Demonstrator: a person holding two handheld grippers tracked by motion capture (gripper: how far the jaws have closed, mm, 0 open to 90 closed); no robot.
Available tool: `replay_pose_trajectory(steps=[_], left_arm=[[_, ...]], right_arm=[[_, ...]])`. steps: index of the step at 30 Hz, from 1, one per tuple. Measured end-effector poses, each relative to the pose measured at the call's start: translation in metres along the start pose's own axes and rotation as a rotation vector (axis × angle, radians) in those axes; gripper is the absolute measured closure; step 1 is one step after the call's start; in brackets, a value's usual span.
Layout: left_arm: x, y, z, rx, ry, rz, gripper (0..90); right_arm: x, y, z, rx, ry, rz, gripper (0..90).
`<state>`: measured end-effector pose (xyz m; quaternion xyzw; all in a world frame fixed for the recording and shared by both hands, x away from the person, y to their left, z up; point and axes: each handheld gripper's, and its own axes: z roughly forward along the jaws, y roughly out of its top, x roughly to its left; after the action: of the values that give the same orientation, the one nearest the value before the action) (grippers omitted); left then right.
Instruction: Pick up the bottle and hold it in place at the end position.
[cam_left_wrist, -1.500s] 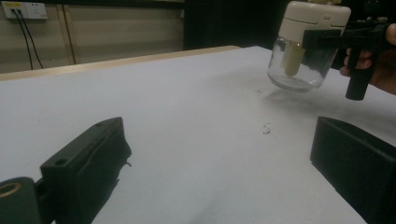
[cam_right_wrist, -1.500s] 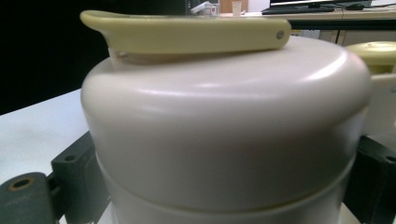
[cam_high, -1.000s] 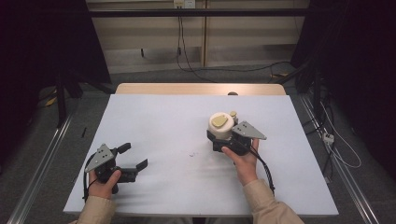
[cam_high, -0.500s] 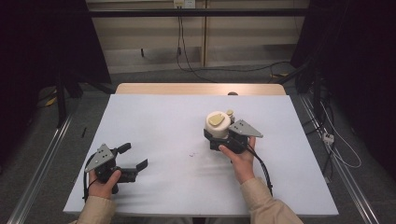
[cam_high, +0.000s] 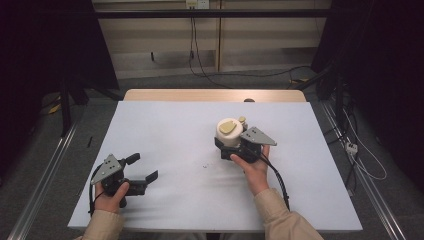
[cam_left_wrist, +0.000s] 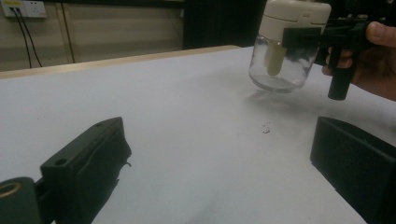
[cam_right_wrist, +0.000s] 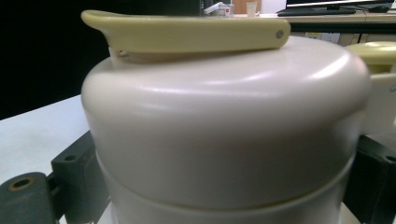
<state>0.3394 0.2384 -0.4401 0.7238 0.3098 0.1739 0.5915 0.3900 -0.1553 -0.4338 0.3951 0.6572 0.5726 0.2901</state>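
Since a second ago the jar (cam_high: 229, 134) has drifted slightly left with the right tool (cam_high: 235, 145), which is clamped on its cream lid. It hangs tilted just above the worktop (cam_high: 175, 130), glass body empty: light, but breakable and slick, so the lid is the surer hold. The left tool (cam_high: 137, 170) rests near the front edge, jaws apart.
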Motion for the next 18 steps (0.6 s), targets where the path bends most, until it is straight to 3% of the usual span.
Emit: replay_pose_trajectory(steps=[18], left_arm=[[0.0002,-0.0006,0.0002,0.003,0.003,0.0,3.4]], right_arm=[[0.0003,0.0008,0.0073,-0.005,0.01,0.003,7.0]])
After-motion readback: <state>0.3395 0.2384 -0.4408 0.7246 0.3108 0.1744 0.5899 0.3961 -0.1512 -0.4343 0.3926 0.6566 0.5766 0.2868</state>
